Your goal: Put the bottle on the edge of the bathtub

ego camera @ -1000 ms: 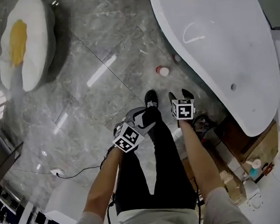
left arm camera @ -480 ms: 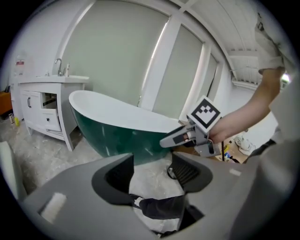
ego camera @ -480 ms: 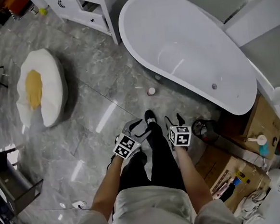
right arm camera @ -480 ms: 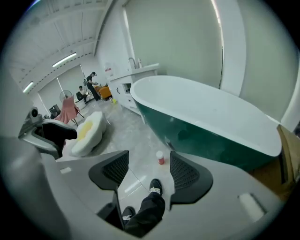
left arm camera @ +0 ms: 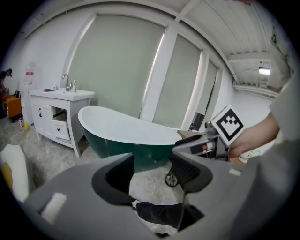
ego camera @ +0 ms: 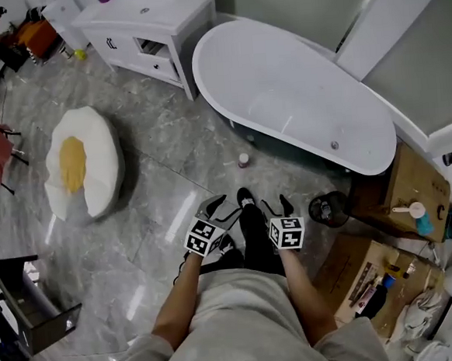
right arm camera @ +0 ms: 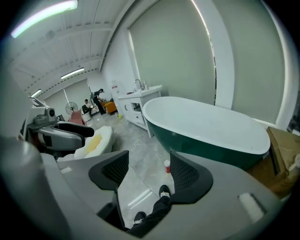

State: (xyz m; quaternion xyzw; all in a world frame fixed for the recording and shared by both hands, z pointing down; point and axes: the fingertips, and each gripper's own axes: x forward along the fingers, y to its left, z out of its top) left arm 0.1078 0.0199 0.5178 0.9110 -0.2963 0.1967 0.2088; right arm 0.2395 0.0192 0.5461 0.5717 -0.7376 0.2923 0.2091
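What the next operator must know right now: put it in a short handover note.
Left gripper: open, empty.
Right gripper: open, empty.
Bottle: upright on the floor, close beside the bathtub, apart from both grippers.
Done: nothing that shows; the tub's edge carries no bottle.
Left: reach down, grip the bottle, set it on the bathtub's edge.

The head view looks steeply down from standing height onto the grey marble floor (ego camera: 156, 181), with the bathtub (ego camera: 281, 86) far and to the right. Both gripper views sit lower, looking forward across that floor. All three share the bathtub.
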